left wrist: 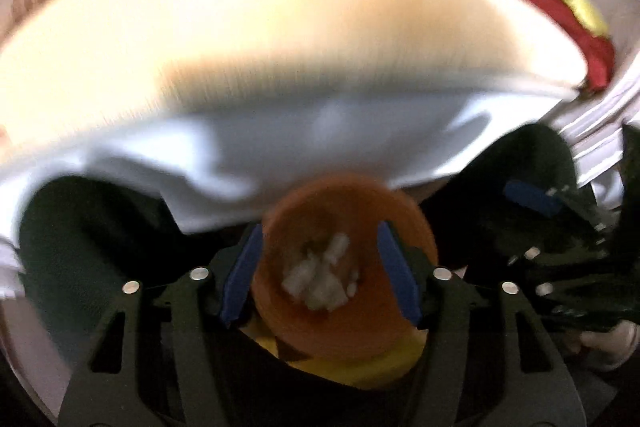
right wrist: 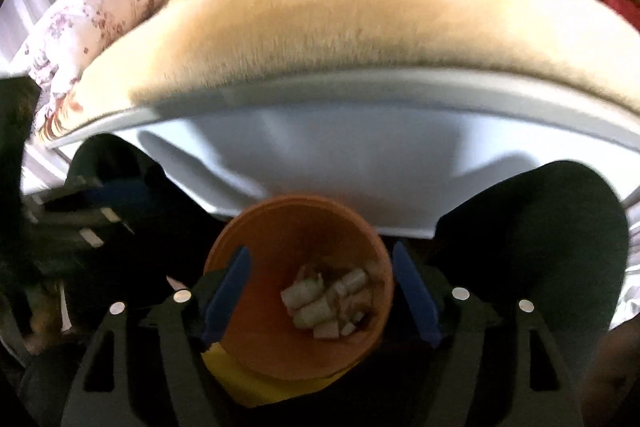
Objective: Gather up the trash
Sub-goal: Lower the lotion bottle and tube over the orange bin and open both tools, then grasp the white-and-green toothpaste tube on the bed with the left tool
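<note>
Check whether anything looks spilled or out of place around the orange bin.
Nothing stands out. The orange bin sits upright with white crumpled scraps lying inside it, none visibly spilled. Both views are motion-blurred, so small debris could be missed.

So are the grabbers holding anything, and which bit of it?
Nothing, it seems: the left gripper and right gripper hang open over the orange bin, gripping no part of it.
</note>
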The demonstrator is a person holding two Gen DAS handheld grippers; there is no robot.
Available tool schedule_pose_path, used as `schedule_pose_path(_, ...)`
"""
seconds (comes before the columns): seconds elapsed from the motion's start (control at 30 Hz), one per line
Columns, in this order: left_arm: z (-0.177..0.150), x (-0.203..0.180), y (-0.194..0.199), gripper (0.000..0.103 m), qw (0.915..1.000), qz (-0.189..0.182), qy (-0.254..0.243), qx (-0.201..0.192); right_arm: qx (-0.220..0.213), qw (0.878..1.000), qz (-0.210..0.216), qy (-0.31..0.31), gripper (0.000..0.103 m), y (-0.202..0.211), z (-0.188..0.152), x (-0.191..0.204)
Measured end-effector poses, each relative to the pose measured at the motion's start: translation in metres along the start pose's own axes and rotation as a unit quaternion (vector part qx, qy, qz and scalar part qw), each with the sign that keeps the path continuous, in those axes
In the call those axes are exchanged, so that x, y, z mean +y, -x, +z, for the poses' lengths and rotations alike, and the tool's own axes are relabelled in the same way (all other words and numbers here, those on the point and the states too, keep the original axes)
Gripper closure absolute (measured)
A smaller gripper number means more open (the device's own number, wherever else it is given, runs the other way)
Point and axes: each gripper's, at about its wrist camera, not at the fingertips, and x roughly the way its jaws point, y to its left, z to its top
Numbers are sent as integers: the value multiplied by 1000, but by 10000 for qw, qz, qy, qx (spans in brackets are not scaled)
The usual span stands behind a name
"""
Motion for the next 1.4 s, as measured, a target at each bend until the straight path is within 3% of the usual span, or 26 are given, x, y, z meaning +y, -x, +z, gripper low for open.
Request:
schedule_pose_path(0.03, 9, 2, 13, 29, 9998, 12, -97, -186, -86, 10000, 10, 12, 31, 5, 1, 0)
schedule_pose_path(0.13, 47, 12, 45, 23, 9946, 399, -525, -807, -367, 9992, 108, 89, 31, 16, 6, 0)
schedule_pose_path(0.27, 115, 23, 45, 21, 9768, 976, -1522, -1143, -550, 9979, 267, 205, 27, 16, 13, 7)
schedule_pose_path(0.37, 159, 31, 25, 21, 9660, 1173, -2075, -1005, -526, 9978, 343, 229, 27, 9, 16, 11)
schedule_pose_path(0.43, 192, 45, -2, 21, 9589, 1246, -2458, -680, -461, 9981, 373, 179, 27, 2, 18, 11)
schedule_pose_path(0.57, 229, 56, -42, 21, 9401, 1509, -3047, -242, -319, 9986, 408, -45, 26, -9, 24, 5)
schedule_pose_path(0.83, 268, 68, -93, 21, 9312, 924, -3507, 359, -96, 9984, 439, -349, 26, -28, 39, -6)
schedule_pose_path(0.93, 275, 70, -100, 21, 9354, 649, -3447, 437, -71, 9984, 461, -308, 26, -32, 41, -4)
schedule_pose_path(1.0, 280, 78, -103, 22, 9458, 418, -3184, 493, -33, 9985, 483, -270, 26, -35, 43, -2)
schedule_pose_path(1.07, 279, 82, -103, 30, 9549, 256, -2925, 448, -17, 9984, 503, -268, 26, -36, 44, -3)
schedule_pose_path(1.23, 263, 76, -91, 65, 9710, 326, -2358, 235, -98, 9980, 544, -302, 26, -33, 43, -5)
schedule_pose_path(1.3, 257, 70, -85, 73, 9771, 341, -2090, 191, -169, 9980, 542, -280, 26, -30, 43, -5)
schedule_pose_path(1.4, 245, 60, -77, 76, 9841, 399, -1728, 32, -366, 9976, 559, -198, 26, -18, 43, -3)
